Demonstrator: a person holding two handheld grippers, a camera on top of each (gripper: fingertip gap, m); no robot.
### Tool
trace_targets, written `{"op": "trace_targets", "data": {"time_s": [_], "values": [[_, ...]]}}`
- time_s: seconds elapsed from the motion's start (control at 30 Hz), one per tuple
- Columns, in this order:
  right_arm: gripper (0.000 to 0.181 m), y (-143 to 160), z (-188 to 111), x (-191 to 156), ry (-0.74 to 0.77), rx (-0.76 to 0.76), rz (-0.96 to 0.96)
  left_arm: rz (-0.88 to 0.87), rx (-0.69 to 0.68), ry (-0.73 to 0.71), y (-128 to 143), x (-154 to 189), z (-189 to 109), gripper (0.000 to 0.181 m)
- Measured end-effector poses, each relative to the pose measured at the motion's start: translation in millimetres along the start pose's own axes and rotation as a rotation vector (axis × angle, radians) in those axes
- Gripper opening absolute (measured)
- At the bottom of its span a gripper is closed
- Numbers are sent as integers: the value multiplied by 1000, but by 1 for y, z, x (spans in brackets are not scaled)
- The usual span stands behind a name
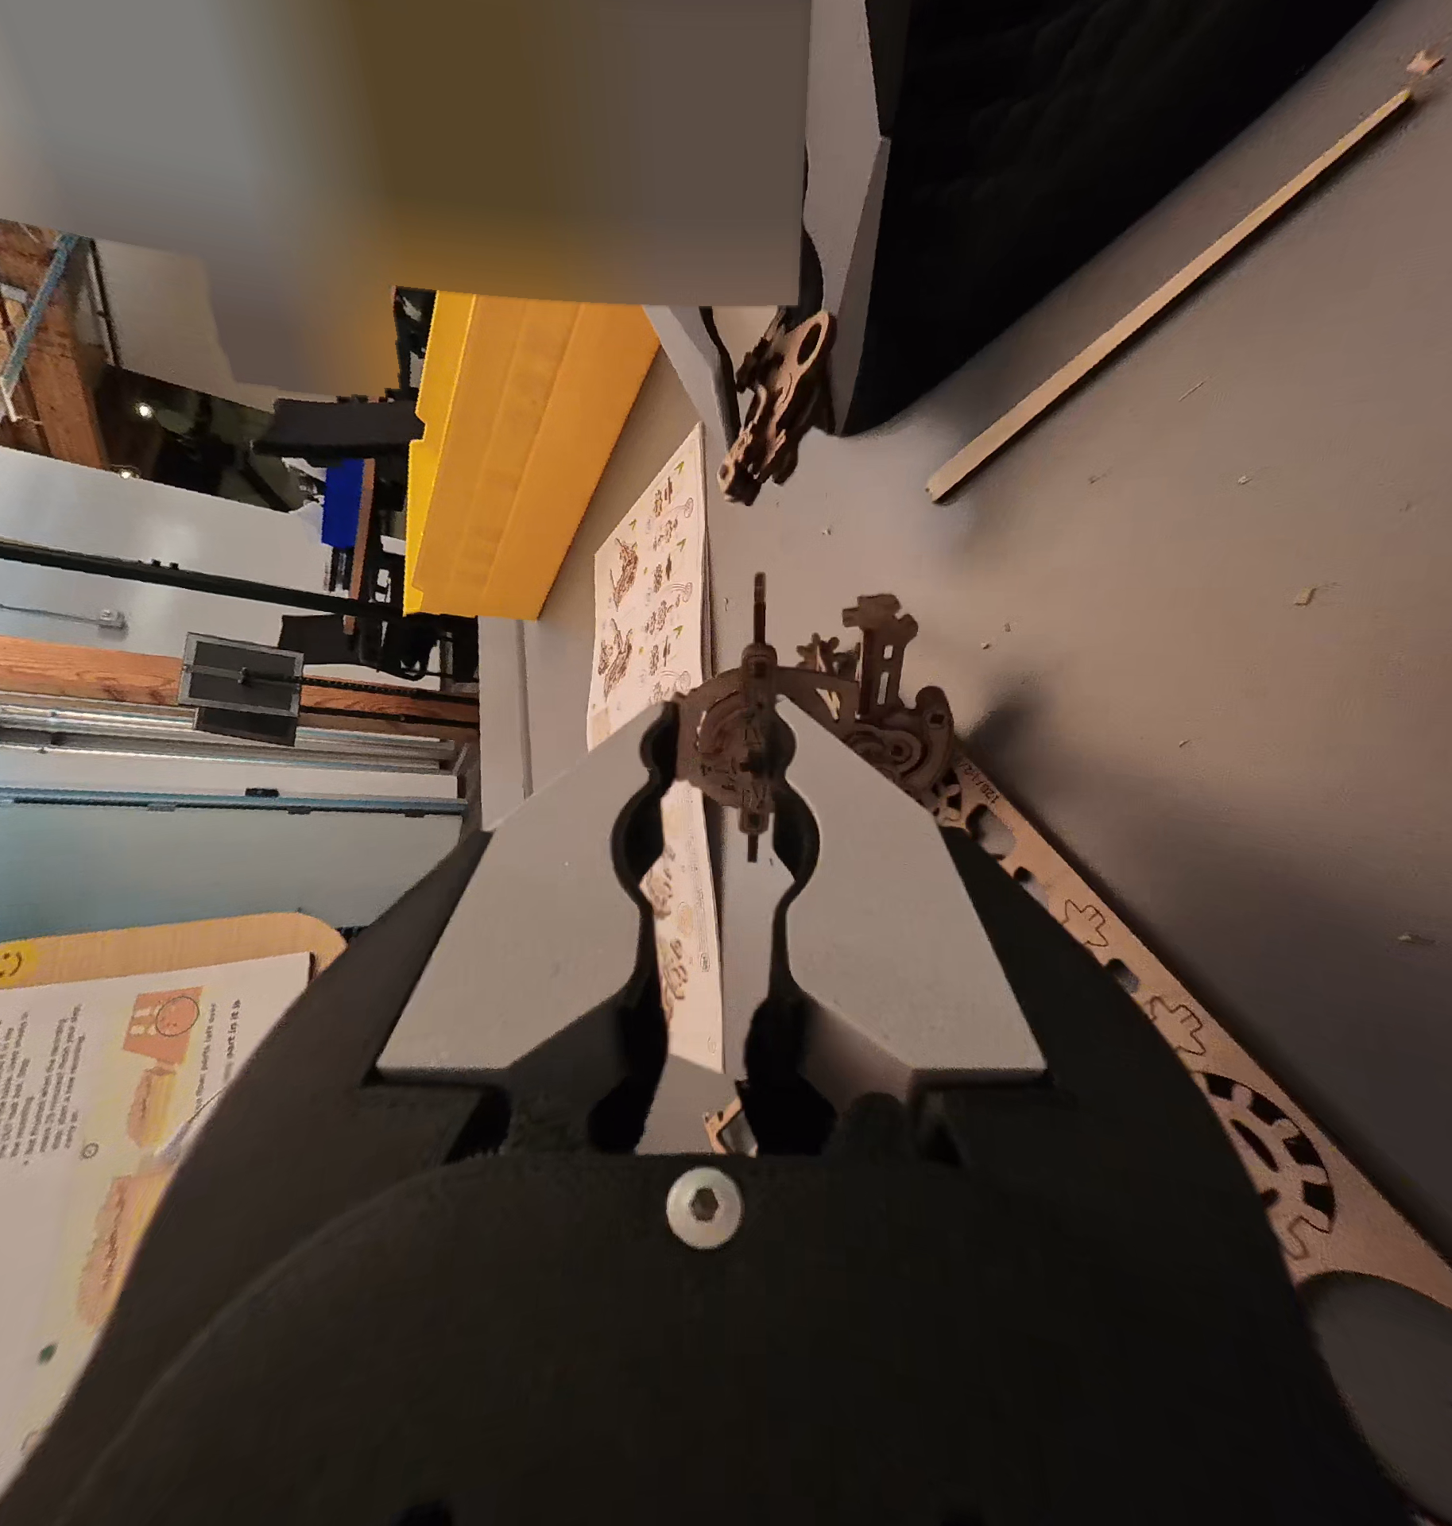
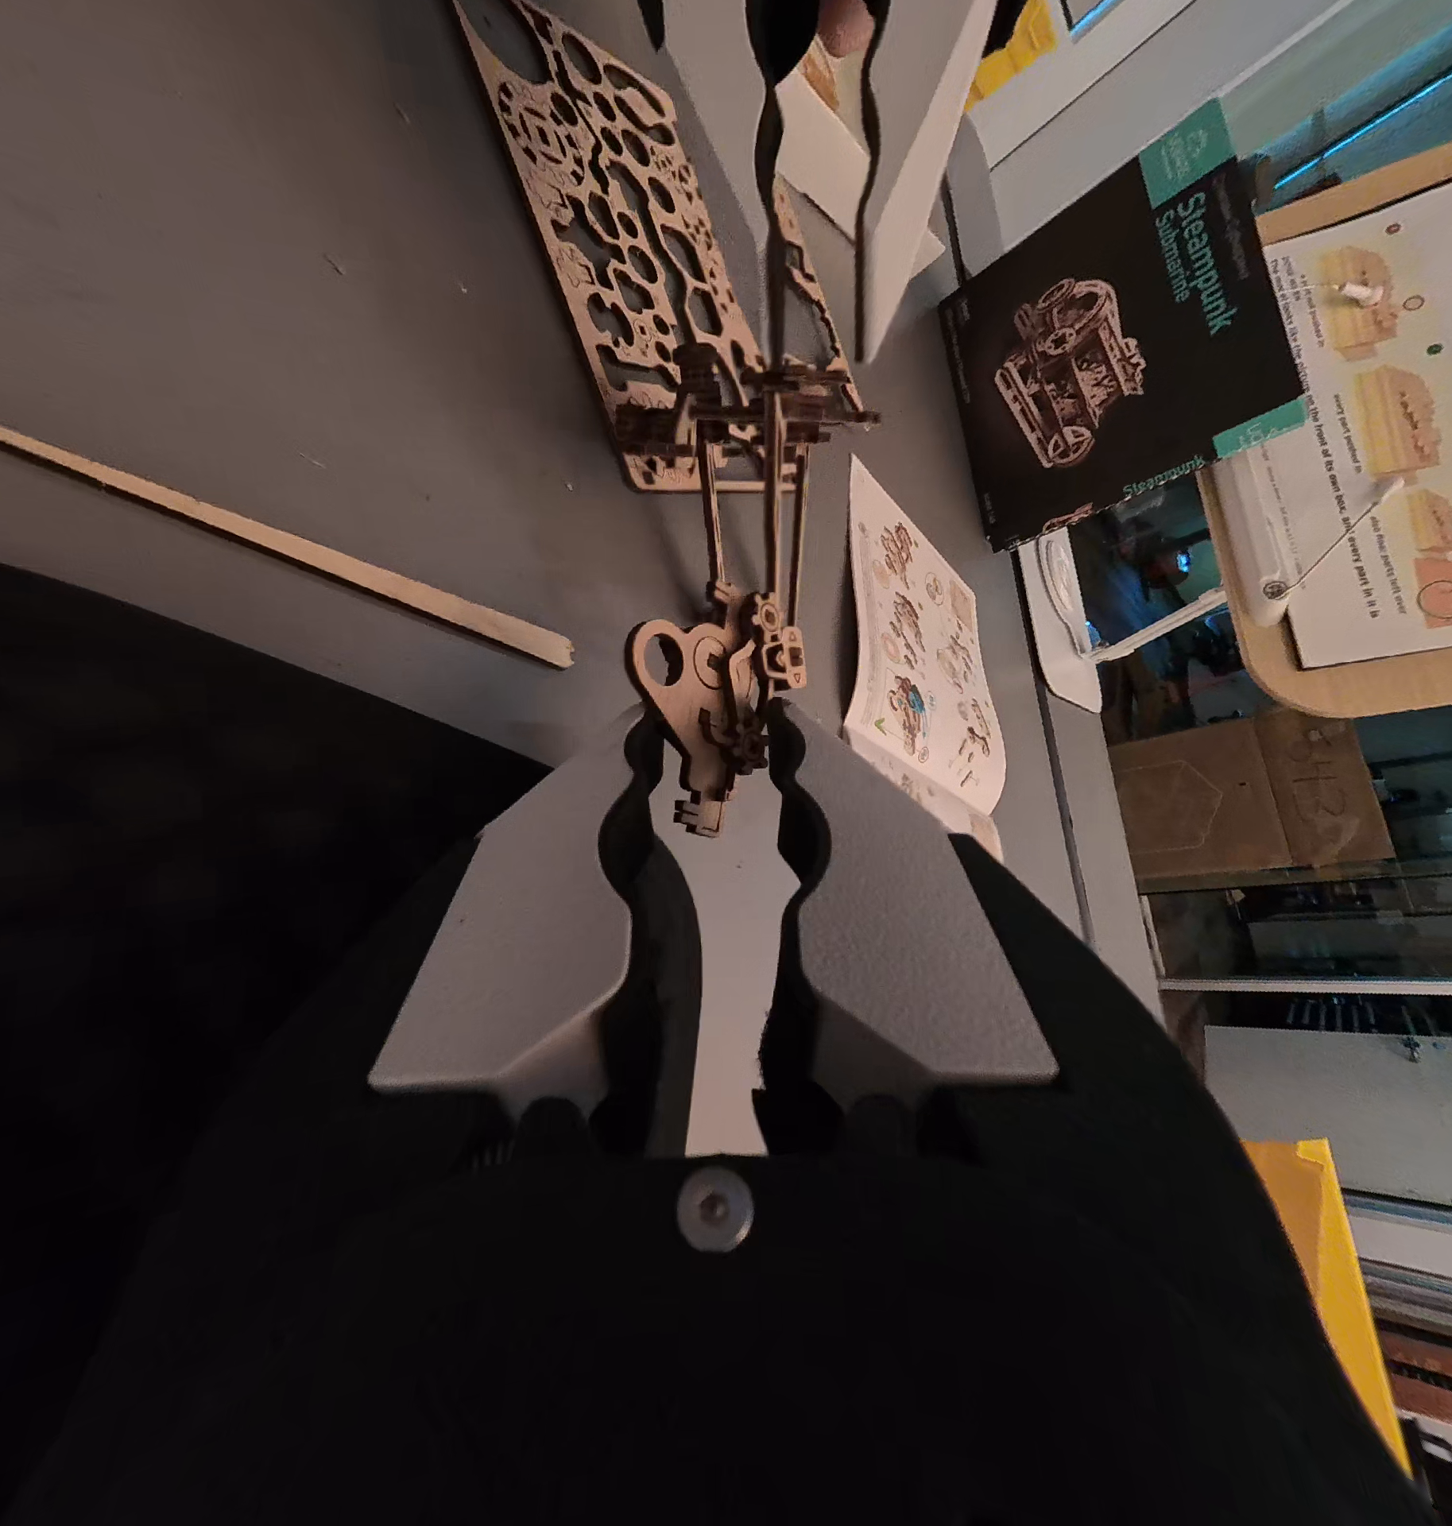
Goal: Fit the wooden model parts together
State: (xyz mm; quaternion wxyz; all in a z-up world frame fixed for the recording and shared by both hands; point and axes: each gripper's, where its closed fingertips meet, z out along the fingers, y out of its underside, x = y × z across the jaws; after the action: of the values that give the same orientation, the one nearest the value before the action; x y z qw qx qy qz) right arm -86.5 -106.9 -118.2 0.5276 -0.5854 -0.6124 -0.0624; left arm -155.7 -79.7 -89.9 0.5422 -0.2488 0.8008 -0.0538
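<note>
My left gripper (image 1: 726, 727) is shut on a small round wooden assembly (image 1: 743, 743) with thin rods sticking out toward the other gripper. My right gripper (image 2: 710, 727) is shut on a flat wooden part (image 2: 697, 685) with a looped end and small gears. In the left wrist view the right gripper (image 1: 776, 363) holds that part (image 1: 776, 396) a short way beyond the rod tip. In the right wrist view the left gripper (image 2: 813, 347) holds the assembly (image 2: 755, 405), and its rods reach down to my part. I cannot tell whether they touch.
A laser-cut wooden sheet (image 2: 615, 206) lies on the grey table (image 1: 1201, 661), with more wooden pieces (image 1: 879, 661) on it. A thin wooden stick (image 2: 276, 545), an instruction leaflet (image 2: 920, 652), a black kit box (image 2: 1119, 355), a board with a booklet (image 2: 1366, 413) and a yellow bin (image 1: 516, 454) surround the work spot. My right fingertips sit around 9 cm from my left ones. Between my right fingertips and the thin wooden stick (image 2: 276, 545) there is roughly 8 cm. Look for it in the left wrist view (image 1: 1165, 308) too.
</note>
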Motion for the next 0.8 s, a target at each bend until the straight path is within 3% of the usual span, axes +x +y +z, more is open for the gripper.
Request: {"op": "trace_targets", "data": {"time_s": [0.13,0.2,0.27,0.37,0.47,0.53,0.63,0.8], "values": [[24,-15,-4,0,37,32,-40,-98,-68,-21,3,0,-13,35],[24,-22,-4,1,65,41,-71,-257,-78,-34,1,4,-24,30],[24,-26,-1,2,102,27,-111,-559,-91,-28,-7,9,-31,18],[24,-38,3,4,143,31,-145,-1095,-94,42,-26,20,-27,18],[25,-54,1,9,211,58,-157,-1528,45,158,-52,22,-18,19],[25,-63,-2,9,234,82,-160,-1712,166,218,-62,20,-13,19],[25,-67,-5,6,263,77,-204,-1844,321,225,-66,13,-14,18],[24,-70,-6,4,292,66,-254,-1863,399,226,-73,8,-14,16]]}}
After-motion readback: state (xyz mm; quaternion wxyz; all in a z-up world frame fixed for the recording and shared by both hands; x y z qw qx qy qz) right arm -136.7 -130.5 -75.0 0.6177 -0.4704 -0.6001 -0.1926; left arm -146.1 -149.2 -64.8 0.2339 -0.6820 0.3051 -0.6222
